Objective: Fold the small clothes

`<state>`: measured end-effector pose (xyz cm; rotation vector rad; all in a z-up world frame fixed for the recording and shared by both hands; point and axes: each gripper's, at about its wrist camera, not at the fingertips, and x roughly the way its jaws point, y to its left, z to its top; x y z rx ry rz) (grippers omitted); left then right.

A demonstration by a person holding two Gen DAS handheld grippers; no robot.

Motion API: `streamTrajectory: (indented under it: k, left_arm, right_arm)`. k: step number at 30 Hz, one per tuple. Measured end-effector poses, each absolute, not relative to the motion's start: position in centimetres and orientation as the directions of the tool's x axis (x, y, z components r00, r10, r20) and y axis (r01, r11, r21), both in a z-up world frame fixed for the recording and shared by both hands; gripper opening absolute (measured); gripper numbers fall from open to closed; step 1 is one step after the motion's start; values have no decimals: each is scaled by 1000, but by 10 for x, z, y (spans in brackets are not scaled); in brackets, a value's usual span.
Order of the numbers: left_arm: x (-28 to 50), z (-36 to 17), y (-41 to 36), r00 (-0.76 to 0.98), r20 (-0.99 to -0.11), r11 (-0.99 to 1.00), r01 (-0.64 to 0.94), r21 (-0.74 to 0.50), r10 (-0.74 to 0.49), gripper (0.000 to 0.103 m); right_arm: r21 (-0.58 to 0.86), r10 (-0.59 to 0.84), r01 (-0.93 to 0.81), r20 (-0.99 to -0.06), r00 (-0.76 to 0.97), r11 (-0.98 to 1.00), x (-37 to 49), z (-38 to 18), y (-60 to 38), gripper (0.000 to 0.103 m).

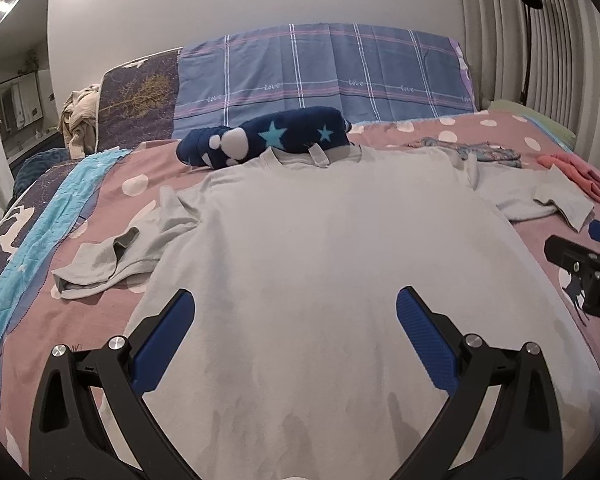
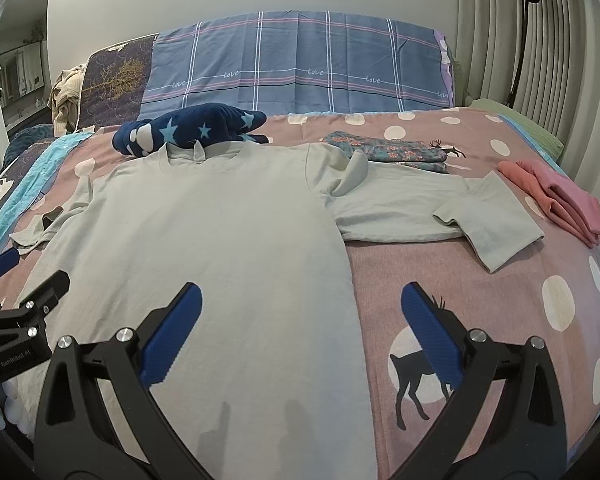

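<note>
One pale grey T-shirt [image 1: 320, 248] lies flat on the bed [image 2: 480, 292], collar away from the cameras, long axis running toward the headboard. A navy starred blanket [image 1: 276, 136] touches the collar; folded pink clothes [image 2: 556, 196] lie beyond the right sleeve. Left gripper [image 1: 296, 312] and right gripper [image 2: 300, 308] hover released, holding nothing
</note>
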<state>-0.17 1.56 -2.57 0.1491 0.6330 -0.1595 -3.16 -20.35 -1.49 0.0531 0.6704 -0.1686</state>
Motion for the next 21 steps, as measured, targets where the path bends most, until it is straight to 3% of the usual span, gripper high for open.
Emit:
streamTrajectory:
  k: [4,21]
  left_arm:
    - [-3,-27,14,790,-604,973,207,98,-107,96]
    - [-5,-29,11,785,-609,969,223,108,-113,96]
  right_arm:
    - [-8,-144,178,-623,769,984,-31,-16,-204,101]
    - [-12,-149,181,-623,768,983,-32,-17,-203,101]
